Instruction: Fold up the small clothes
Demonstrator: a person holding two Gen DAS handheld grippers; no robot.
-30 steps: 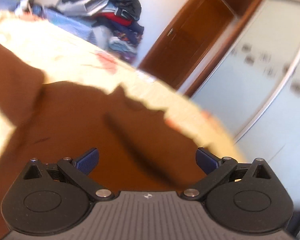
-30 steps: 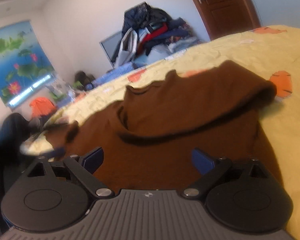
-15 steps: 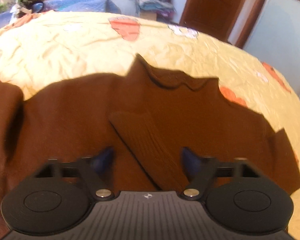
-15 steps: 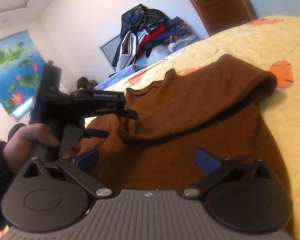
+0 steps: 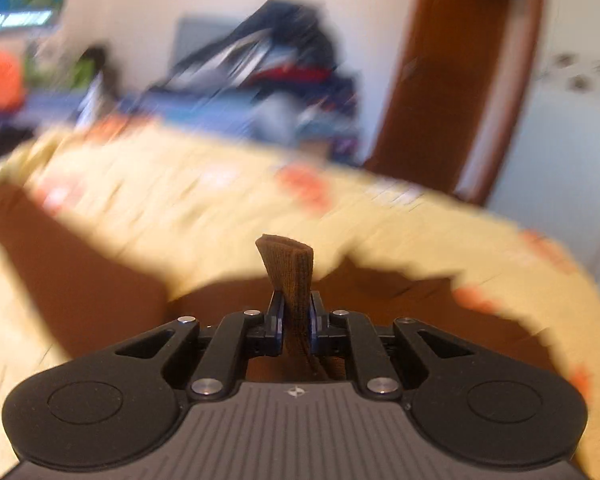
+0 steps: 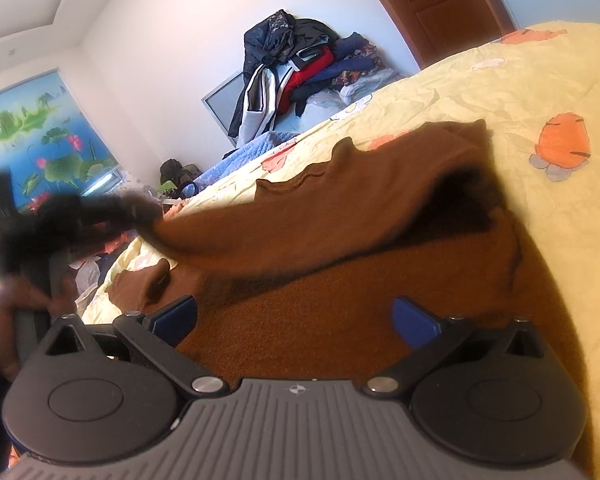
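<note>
A brown sweater (image 6: 340, 292) lies spread on the yellow bed cover (image 6: 500, 92). One sleeve (image 6: 300, 220) is stretched across its body toward the left. My left gripper (image 5: 294, 312) has its jaws closing, and the pads pinch the ribbed cuff of that sleeve (image 5: 290, 264), which sticks up between them. In the right wrist view the left gripper (image 6: 140, 212) shows as a dark blur at the sleeve's end, held by a hand (image 6: 4, 312). My right gripper (image 6: 296, 314) hovers low over the sweater's body, open, with nothing between its fingers.
A pile of clothes (image 6: 300, 60) is heaped against the far wall beyond the bed. A brown wooden door (image 6: 440, 0) stands at the back right, and a pale wardrobe front (image 5: 560, 140) is on the right. A lotus picture (image 6: 40, 136) hangs at the left.
The left gripper went from wide open to pinched on the sleeve cuff, and it has lifted and swung, drawing the sleeve leftward across the sweater. The right gripper stayed in place, open.
</note>
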